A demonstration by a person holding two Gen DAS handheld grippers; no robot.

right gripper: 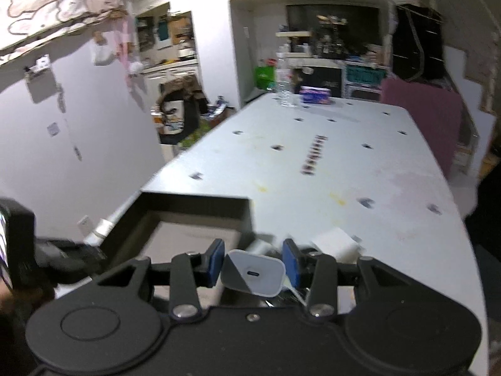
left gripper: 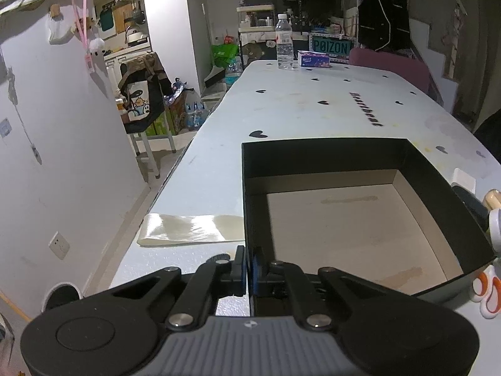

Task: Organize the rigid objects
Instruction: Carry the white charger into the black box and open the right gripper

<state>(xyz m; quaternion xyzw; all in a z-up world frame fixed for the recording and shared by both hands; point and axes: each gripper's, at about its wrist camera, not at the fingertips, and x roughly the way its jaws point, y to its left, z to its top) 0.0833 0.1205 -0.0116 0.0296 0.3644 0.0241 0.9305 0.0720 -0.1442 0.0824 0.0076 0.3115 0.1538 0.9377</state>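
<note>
White charger (right gripper: 253, 276) clamped between right gripper (right gripper: 254, 262) pads, socket face toward camera, long side across the jaws, left gripper (left gripper: 249, 270) pinched on black box (left gripper: 344, 156) wall

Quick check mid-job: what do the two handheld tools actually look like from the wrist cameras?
Both match: the left tool and right tool have matte black linkage arms with silver pivot screws, round black discs at each side and blue pads on the fingers. The left body shows a ribbed grey panel. No cables or sleeves are visible.
</note>
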